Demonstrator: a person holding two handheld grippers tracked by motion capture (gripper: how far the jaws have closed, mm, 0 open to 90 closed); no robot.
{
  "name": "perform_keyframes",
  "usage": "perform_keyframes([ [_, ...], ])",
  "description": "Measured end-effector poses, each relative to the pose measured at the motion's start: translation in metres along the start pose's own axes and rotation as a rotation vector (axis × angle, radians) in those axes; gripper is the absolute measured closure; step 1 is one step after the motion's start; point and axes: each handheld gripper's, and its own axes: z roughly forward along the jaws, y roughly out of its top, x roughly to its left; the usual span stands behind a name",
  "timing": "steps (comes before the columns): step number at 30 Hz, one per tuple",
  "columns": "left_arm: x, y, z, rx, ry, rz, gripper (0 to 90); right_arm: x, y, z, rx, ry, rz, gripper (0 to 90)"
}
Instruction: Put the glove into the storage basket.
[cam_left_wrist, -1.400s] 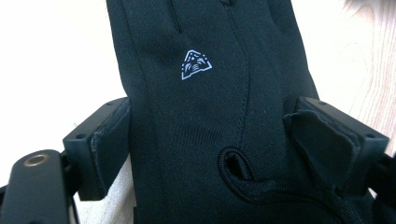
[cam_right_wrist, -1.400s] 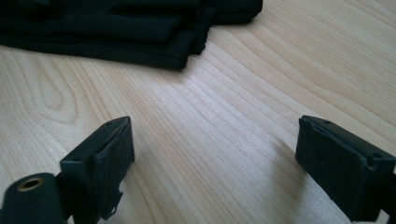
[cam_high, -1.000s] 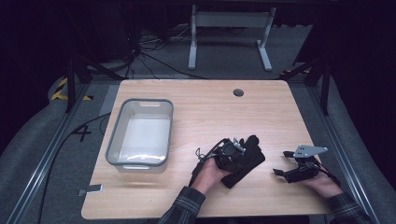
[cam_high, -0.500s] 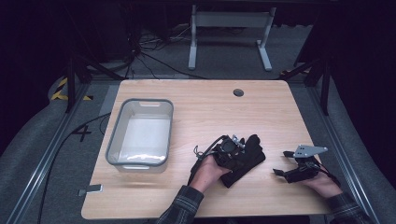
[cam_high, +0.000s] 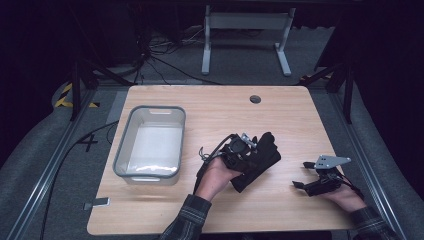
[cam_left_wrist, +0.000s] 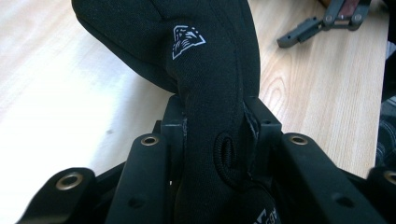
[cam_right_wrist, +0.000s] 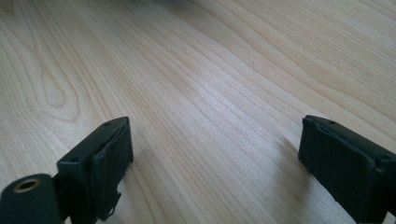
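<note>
The black glove (cam_high: 257, 160) lay on the wooden table (cam_high: 220, 110) to the right of the clear plastic bin (cam_high: 150, 142), a short way off from it. The left gripper (cam_high: 245, 150) was pressed together on the glove; in the left gripper view its jaws squeezed a fold of the fabric (cam_left_wrist: 210, 116) between them (a small white logo showed higher up on the cloth). The right gripper (cam_high: 300, 175) rested near the table's right edge, much farther from the bin than the glove, well apart from it. Its jaws stood spread wide, with bare wood (cam_right_wrist: 210, 116) between them and nothing held.
</note>
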Motion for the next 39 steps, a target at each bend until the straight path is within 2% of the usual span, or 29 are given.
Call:
perform_keyframes([
  [7, 0.013, -0.003, -0.033, -0.031, 0.047, -0.034, 66.9, 0.000, 0.000, 0.000, 0.000, -0.001, 0.000, 10.8],
  [11, 0.026, -0.010, -0.059, -0.058, 0.093, -0.065, 66.8, 0.000, 0.000, 0.000, 0.000, -0.001, 0.000, 10.8],
  [12, 0.026, -0.010, -0.059, -0.058, 0.093, -0.065, 66.8, 0.000, 0.000, 0.000, 0.000, -0.001, 0.000, 10.8],
  [15, 0.039, -0.020, -0.082, -0.088, 0.136, -0.100, 66.8, 0.000, 0.000, 0.000, 0.000, -0.001, -0.001, 10.7],
  [18, 0.047, -0.027, -0.099, -0.106, 0.169, -0.117, 66.8, 0.000, 0.000, 0.000, 0.000, 0.000, 0.000, 10.5],
  [20, 0.049, -0.029, -0.103, -0.112, 0.174, -0.118, 66.8, 0.000, 0.000, 0.000, 0.000, 0.000, 0.000, 10.5],
  [21, 0.054, -0.034, -0.114, -0.115, 0.197, -0.132, 66.8, 0.000, 0.000, 0.000, 0.000, 0.000, 0.000, 10.5],
  [25, 0.062, -0.044, -0.130, -0.128, 0.229, -0.159, 66.8, 0.000, 0.000, 0.000, 0.000, 0.000, 0.000, 10.5],
  [39, 0.087, -0.081, -0.165, -0.167, 0.323, -0.241, 66.8, 0.000, 0.000, 0.001, 0.001, -0.001, 0.001, 10.3],
])
